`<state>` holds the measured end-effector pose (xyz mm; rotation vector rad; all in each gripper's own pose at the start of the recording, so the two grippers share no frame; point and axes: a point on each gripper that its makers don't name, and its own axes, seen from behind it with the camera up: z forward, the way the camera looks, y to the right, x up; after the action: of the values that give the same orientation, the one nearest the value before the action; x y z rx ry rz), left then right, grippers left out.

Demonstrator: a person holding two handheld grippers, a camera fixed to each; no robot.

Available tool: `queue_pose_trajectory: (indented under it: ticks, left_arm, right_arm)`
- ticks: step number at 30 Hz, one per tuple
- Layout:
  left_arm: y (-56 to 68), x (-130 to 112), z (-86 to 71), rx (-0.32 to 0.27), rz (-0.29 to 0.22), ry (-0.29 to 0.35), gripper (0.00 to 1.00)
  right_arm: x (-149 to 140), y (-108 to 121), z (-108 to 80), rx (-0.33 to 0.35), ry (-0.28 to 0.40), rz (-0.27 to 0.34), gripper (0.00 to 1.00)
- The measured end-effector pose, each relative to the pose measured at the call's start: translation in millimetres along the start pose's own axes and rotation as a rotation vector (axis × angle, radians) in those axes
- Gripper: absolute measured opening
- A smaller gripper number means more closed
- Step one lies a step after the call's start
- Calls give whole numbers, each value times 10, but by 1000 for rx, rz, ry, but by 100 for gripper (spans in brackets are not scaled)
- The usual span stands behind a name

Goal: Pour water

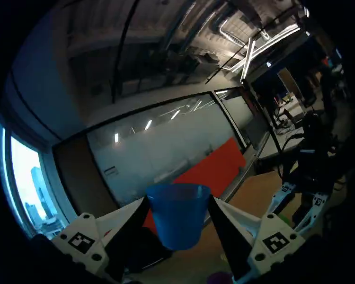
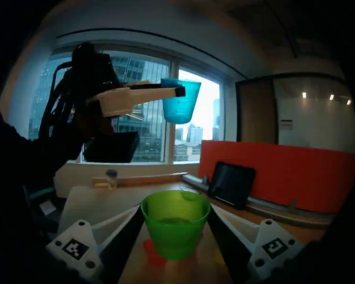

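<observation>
The only print on either tool is a square black-and-white code patch on each finger (image 2: 74, 248), and a small notice (image 2: 285, 124) on the pale wall panel is too small to read. The left gripper (image 1: 178, 203) is closed part-way, its two fingers pressing on opposite sides of a blue plastic cup (image 1: 178, 222), rim up, with ceiling pipes and strip lights (image 1: 247, 59) behind it. In the right gripper view that same cup hangs high in front of the window (image 2: 144, 118), upright and held by a person's hand and dark sleeve (image 2: 40, 151). It is well above and apart from the green cup (image 2: 176, 236). The right gripper (image 2: 176, 210) grips this translucent green cup the same way, a finger against each side. There is a little liquid low inside it, over a wooden tabletop (image 2: 97, 201). A dark tablet (image 2: 230, 184) leans against the orange partition (image 2: 291, 170), and a small jar (image 2: 111, 179) stands near the window ledge.
</observation>
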<state>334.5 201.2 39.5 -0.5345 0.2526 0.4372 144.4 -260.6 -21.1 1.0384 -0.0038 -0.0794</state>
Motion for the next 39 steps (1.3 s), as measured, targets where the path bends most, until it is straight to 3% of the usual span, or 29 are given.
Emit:
queue_pose_trajectory:
  ticks: [8,12,18,30,39]
  left_arm:
    - [-88,-73,10,-25,-239,-12,88]
    - [-113,-137,7,-32,-306,-24,88]
    - [-72,-282,-61,-56,-331,-53,88]
    - [-102,-710,-246,-36,-291,-117,88]
    - [-81,-1028,-421,-29,-294,-155,88]
  right_arm:
    - [49,-12,-22,-3,6,-2,91]
    - [76,-4,-28,-5,11,-2,92]
    - [100,2,-48,-6,13,5,92]
    - [79,91,-133,-21,-28,2,92]
    - [68,239,-246,-57,-56,11,92]
